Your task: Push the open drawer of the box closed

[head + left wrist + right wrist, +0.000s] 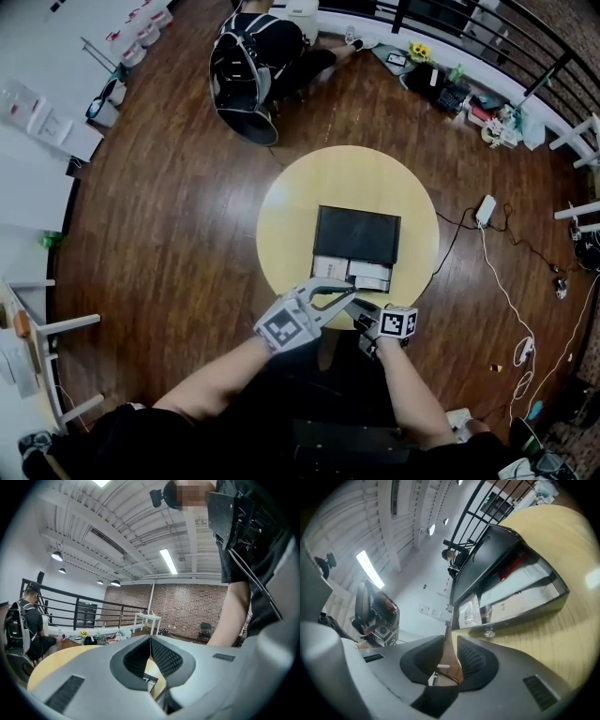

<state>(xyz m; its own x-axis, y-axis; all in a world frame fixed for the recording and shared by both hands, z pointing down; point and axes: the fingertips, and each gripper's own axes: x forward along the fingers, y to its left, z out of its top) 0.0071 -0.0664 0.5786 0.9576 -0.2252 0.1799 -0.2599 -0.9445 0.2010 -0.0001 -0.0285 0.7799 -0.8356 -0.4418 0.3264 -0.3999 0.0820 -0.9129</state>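
One rectangular black box [356,234], open drawer [352,274], round wooden table [281,216]

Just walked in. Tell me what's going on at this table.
A person at a round yellow table holds a gripper in each hand. On the table sits a black box whose drawer is pulled out toward them, with papers and packets inside. The right gripper, jaws slightly apart and empty, points at the drawer front near its small knob. The left gripper is beside it, shut on nothing. The drawer has not yet been pushed in.
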